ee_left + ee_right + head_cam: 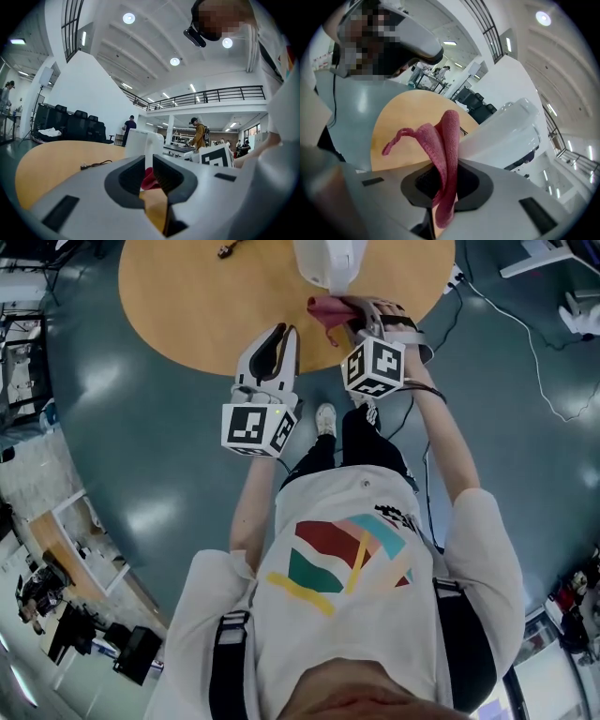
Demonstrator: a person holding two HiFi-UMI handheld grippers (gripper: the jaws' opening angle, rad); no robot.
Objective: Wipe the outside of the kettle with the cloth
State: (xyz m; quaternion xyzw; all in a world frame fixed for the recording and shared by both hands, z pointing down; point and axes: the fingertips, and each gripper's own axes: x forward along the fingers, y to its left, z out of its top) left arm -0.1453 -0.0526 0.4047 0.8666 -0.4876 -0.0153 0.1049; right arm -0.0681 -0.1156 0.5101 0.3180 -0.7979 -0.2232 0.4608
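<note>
Grips nubby pink cloth (pixel 446 136) in right hand-held gripper (pixel 445 180) by smooth white kettle (pixel 506 133); holds left hand-held gripper (pixel 149 176) ajar, empty.

Bright, even indoor light, bent hard by fisheye lenses.
Round ceiling lamps (pixel 129 18) and strip lights shine from above. Pale glare patches lie on the grey floor (pixel 103 381), and shadows on the desk (pixel 187 296) are faint. The white kettle (pixel 511 126) nearly bleaches out. Both gripper views fade to black corners, the railing (pixel 211 96) bows, and the near jaws look soft.
</note>
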